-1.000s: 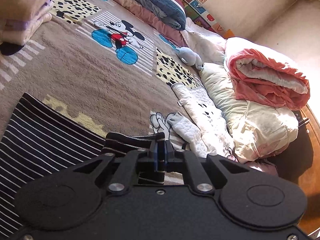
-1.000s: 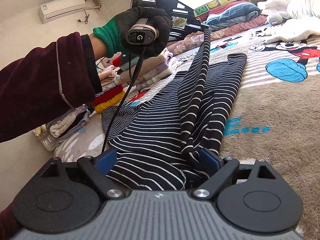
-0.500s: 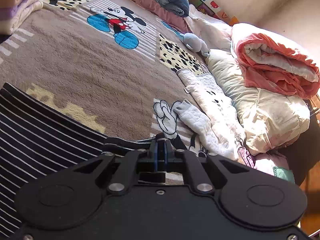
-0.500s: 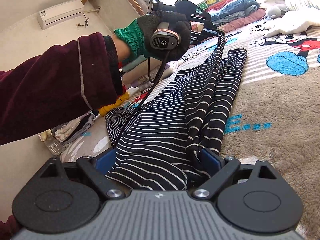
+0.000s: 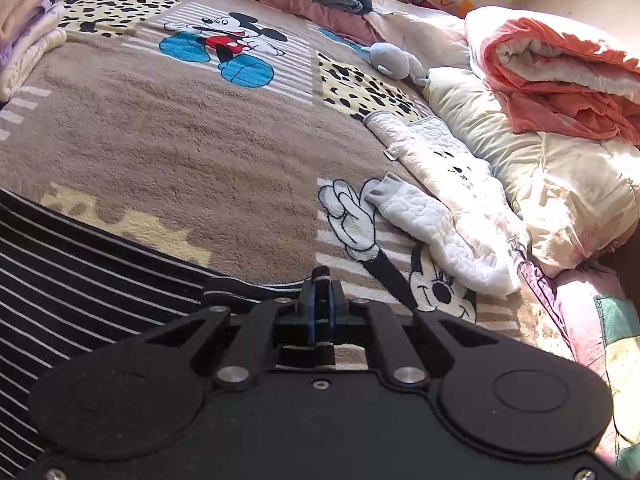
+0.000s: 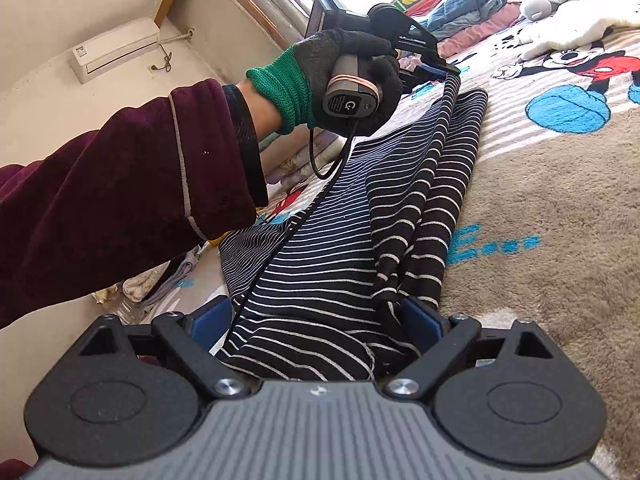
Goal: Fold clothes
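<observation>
A black garment with thin white stripes [image 6: 340,280] lies stretched over the brown cartoon blanket [image 6: 560,220]. My left gripper [image 5: 321,280] is shut on one edge of the garment [image 5: 80,280] and holds it just above the blanket; in the right wrist view it [image 6: 436,70] lifts a stretched fold. My right gripper [image 6: 316,316] is open, its blue pads [image 6: 420,320] on either side of the bunched near end of the garment.
A white quilted garment [image 5: 440,208] lies right of the left gripper. Cream and coral quilts [image 5: 560,120] are piled at the right. A grey plush toy [image 5: 392,60] lies at the back. Folded clothes [image 5: 28,32] are stacked at the left.
My left gripper has carried the striped edge lower and farther across the blanket toward the white garment. The right gripper has stayed open around the near end.
</observation>
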The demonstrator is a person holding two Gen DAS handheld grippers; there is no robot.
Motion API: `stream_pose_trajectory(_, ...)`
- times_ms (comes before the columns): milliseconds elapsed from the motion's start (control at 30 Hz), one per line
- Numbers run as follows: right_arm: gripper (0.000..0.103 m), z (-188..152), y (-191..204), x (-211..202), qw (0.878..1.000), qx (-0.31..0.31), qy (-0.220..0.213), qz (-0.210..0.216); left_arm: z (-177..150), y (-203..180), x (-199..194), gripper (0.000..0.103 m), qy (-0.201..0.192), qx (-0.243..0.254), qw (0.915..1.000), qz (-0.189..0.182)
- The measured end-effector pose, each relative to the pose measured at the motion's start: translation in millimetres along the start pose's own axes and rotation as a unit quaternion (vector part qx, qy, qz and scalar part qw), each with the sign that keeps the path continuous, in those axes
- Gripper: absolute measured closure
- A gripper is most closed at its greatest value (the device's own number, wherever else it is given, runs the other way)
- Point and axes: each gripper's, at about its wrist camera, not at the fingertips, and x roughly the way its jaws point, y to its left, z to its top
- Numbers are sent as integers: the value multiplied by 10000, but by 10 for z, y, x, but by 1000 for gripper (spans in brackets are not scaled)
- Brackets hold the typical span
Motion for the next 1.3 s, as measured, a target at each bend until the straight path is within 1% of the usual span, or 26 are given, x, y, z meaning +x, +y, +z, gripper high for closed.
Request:
stream_pose_trajectory(100,12,-4,12,-4,10000,-12,9,-12,-22,-11,83,98,140,88,9998,-98)
stream_pose_trajectory(200,12,-3,13,-8,10000,-15,16,-21,-29,-49,104,97,157,291,9994,-118)
stream_pose_trajectory(333,12,16,24,-28,9999,-75,0,-85,8,-13,-62,96,-35,551,9982,-220)
stream_pose_trajectory(400,13,40,64,-79,9996,-221,-41,-172,14,-23,-189,96,-119,886,9958,-205)
stream_pose_trajectory(467,13,68,130,-154,9978,-514,-236,-344,11,-35,-294,96,-178,1261,9917,-196)
stream_pose_trajectory(567,16,88,296,-198,9880,-1234,-572,-736,-29,-53,-366,96,-213,1776,9837,-160)
stream_pose_trajectory(600,18,82,349,-163,9845,-1429,-604,-813,-47,-63,-374,96,-205,1952,9804,-143)
stream_pose_trajectory(700,18,58,525,35,9738,-2032,-539,-866,-119,-131,-295,96,-129,2418,9702,-85)
stream_pose_trajectory(767,18,62,573,160,9705,-2221,-430,-837,-153,-178,-222,96,-74,2628,9648,-61)
stream_pose_trajectory(867,18,74,575,301,9713,-2192,-323,-867,-190,-226,-48,96,25,2831,9590,72)
stream_pose_trajectory(900,18,92,544,343,9740,-2068,-270,-890,-196,-218,8,96,71,2835,9588,161)
stream_pose_trajectory(967,18,123,451,401,9792,-1761,-95,-1003,-223,-182,132,96,179,2926,9552,409)
stream_pose_trajectory(1033,18,127,365,404,9839,-1478,8,-1001,-251,-147,253,96,281,3012,9509,647)
stream_pose_trajectory(1133,17,115,291,368,9894,-1179,6,-843,-266,-170,261,96,264,3086,9481,718)
stream_pose_trajectory(1200,17,108,241,345,9925,-980,4,-736,-268,-175,275,94,256,3110,9467,803)
stream_pose_trajectory(1300,17,92,255,355,9925,-977,41,-740,-238,-225,262,93,314,3113,9456,887)
